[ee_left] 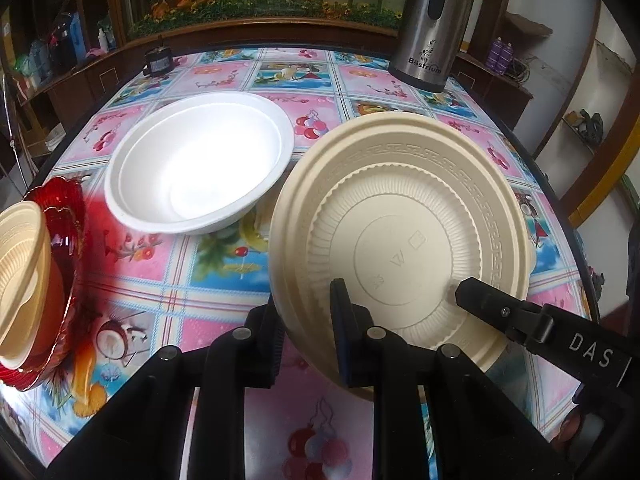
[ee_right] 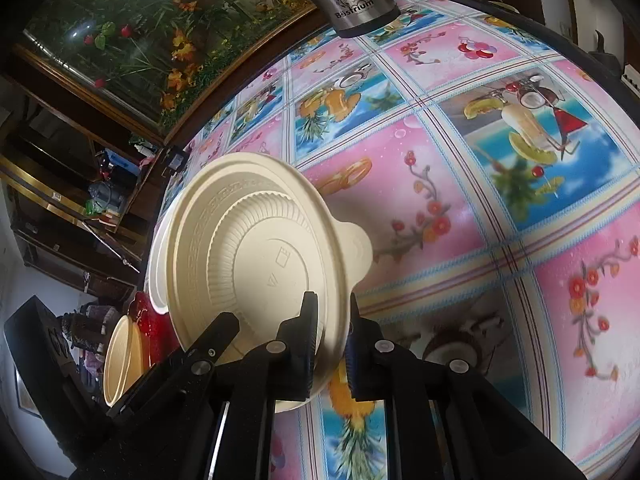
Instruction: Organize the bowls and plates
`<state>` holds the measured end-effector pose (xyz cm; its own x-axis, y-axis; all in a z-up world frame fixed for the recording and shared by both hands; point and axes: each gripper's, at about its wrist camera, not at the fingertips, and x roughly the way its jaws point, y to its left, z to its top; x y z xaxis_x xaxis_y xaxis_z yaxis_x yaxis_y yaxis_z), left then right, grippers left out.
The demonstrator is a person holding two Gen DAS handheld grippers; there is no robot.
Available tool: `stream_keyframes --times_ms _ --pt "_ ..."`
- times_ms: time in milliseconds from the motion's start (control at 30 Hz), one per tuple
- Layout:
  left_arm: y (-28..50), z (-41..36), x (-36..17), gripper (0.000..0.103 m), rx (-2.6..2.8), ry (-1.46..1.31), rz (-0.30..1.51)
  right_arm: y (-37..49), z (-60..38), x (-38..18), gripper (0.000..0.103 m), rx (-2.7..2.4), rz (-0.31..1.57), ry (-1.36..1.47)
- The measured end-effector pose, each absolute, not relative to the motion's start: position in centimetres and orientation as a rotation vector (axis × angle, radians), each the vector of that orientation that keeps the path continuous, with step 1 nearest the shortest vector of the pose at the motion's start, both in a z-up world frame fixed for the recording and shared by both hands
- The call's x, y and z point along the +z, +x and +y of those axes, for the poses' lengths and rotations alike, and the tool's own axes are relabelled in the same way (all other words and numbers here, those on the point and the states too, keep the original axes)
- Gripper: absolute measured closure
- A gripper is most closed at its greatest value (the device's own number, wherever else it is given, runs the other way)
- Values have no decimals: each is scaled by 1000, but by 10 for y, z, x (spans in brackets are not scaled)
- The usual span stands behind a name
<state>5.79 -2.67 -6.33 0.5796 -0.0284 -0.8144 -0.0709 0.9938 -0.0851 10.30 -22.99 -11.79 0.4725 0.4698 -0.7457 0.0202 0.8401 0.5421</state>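
Cream plate (ee_left: pixel 404 220) hung tilted above the worktop (ee_left: pixel 224 264), its rim pinched by both the left tongs (ee_left: pixel 308 336) and the right tongs (ee_right: pixel 332 344). Behind it sat a white bowl (ee_left: pixel 200 164); off left, a tan bowl (ee_left: pixel 20 280) rested in a red dish (ee_left: pixel 68 248).

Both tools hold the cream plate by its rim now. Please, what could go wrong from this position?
1. The cream plate is tilted and pinched only at its rim by the left tool and right tool; pulling apart could bend it, or it may slip.
2. Swinging it left could knock the white bowl.
3. The red dish sits at the table edge and might be pushed off.
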Motion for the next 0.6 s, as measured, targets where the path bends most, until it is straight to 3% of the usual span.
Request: stream_keyframes --times_ms 600 --pt "-9 18 -53 84 67 -154 891 45 -189 -107 91 373 1021 469"
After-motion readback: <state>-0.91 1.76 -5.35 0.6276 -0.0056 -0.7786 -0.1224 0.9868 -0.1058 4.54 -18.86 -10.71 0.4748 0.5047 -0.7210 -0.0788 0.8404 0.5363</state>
